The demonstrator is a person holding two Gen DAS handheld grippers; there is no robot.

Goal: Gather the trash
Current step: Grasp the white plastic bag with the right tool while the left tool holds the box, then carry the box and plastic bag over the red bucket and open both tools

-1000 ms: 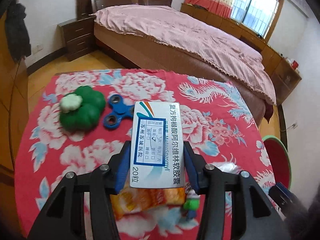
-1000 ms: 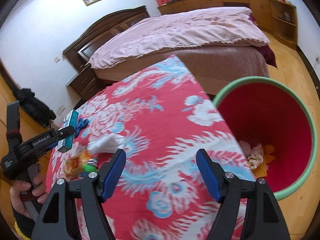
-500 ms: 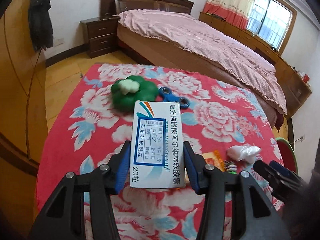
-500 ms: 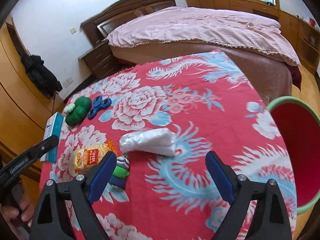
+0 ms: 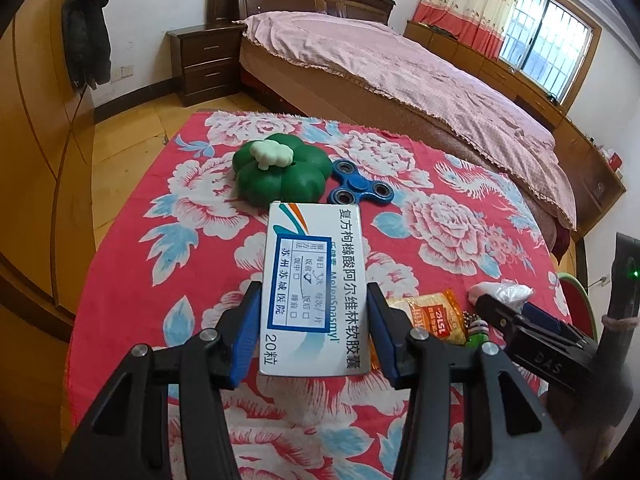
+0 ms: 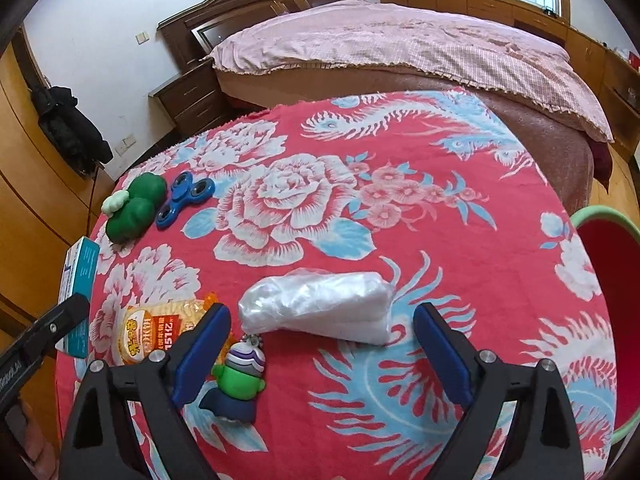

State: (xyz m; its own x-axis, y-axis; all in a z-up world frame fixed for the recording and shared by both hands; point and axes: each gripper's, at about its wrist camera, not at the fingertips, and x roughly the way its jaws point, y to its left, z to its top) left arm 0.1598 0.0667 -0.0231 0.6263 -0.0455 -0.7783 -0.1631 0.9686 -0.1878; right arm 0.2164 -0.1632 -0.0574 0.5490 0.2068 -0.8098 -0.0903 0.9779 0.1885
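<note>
My left gripper (image 5: 313,330) is shut on a white and blue medicine box (image 5: 314,292), held above the near left part of the red flowered table (image 5: 440,216). The box also shows in the right wrist view (image 6: 78,276). My right gripper (image 6: 322,354) is open and empty, just short of a clear plastic packet (image 6: 320,306) on the cloth. An orange snack wrapper (image 6: 156,330) lies left of the packet. The red bin with a green rim (image 6: 604,312) stands at the table's right edge.
A green clover-shaped toy (image 5: 280,174) and a blue fidget spinner (image 5: 358,188) lie at the far left of the table. A small green and purple figure (image 6: 240,376) lies by my right gripper's left finger. A bed (image 6: 400,40) stands beyond the table.
My left gripper with the box has drawn back and left over the table. My right gripper has swung from the bin to the plastic packet and come close to it.
</note>
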